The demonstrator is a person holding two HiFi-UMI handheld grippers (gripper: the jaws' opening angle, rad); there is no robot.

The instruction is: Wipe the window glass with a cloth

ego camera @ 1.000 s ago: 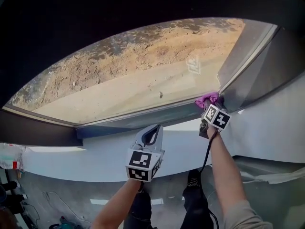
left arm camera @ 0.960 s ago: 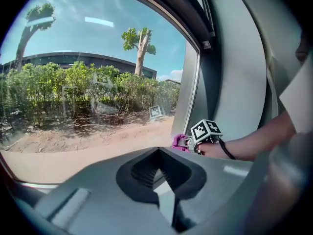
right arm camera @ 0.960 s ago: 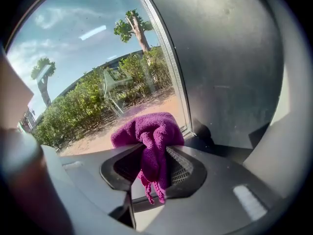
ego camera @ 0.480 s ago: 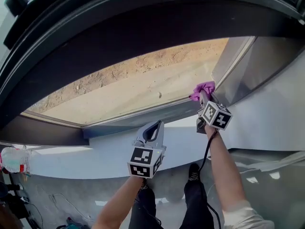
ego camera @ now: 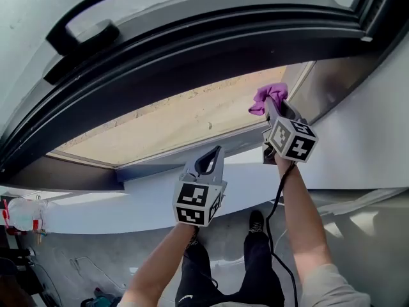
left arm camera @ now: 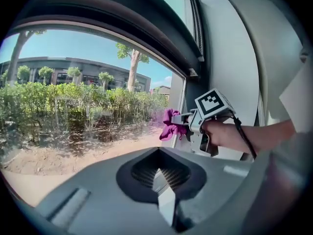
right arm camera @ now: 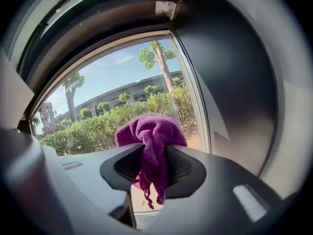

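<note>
A purple cloth (ego camera: 268, 98) (left arm camera: 169, 124) (right arm camera: 152, 140) is bunched against the window glass (ego camera: 185, 117) near its right frame edge. My right gripper (ego camera: 273, 110) (right arm camera: 154, 165) is shut on the cloth, which hangs between its jaws. My left gripper (ego camera: 206, 166) (left arm camera: 159, 180) hangs lower, near the sill below the glass, with its jaws shut and nothing in them. The glass (right arm camera: 122, 106) shows hedges, trees and a building outside.
A dark window frame (ego camera: 192, 37) with a black handle (ego camera: 83, 24) arches over the glass. A grey sill (ego camera: 160, 184) runs below it. A white wall (ego camera: 358, 146) stands at the right. The person's legs and a cable (ego camera: 281, 248) are below.
My right gripper has carried the cloth up along the right edge of the glass. The head view has tilted upward, bringing the upper frame and handle into sight. The left gripper has stayed near the sill.
</note>
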